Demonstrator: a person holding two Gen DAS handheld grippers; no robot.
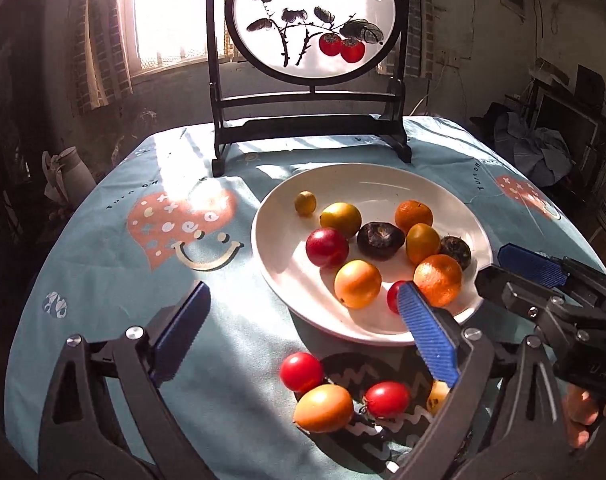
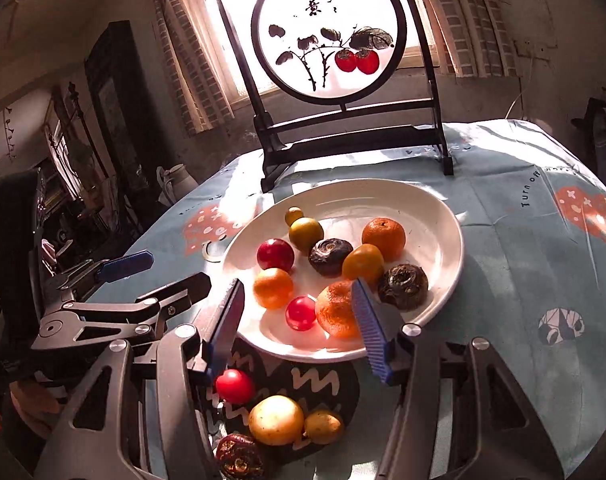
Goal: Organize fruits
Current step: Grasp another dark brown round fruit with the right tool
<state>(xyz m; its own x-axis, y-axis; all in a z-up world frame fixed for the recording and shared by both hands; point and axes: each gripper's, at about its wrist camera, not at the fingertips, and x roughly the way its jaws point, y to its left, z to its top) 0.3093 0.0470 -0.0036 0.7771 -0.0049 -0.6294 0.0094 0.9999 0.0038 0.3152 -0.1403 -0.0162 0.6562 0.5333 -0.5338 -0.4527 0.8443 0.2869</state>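
Observation:
A white plate (image 1: 383, 184) (image 2: 423, 216) on the blue patterned cloth holds several fruits: oranges (image 1: 439, 280), red plums (image 1: 327, 247), yellow ones and two dark brown ones (image 1: 380, 239). On the cloth in front of the plate lie loose fruits: a red one (image 1: 301, 372) (image 2: 235, 386), an orange-yellow one (image 1: 323, 408) (image 2: 276, 420), another red one (image 1: 387, 398) and a small yellow one (image 2: 323, 426). My left gripper (image 1: 303, 324) hovers wide open over the plate's near rim, holding nothing. To its right, my right gripper (image 2: 299, 332) is open, its pads apart from the fruit beneath.
A dark wooden stand with a round painted screen (image 1: 311, 20) (image 2: 327, 32) rises at the table's far edge behind the plate. A white jug (image 1: 69, 172) stands beyond the table on the left. The cloth drops off at the table's rounded edges.

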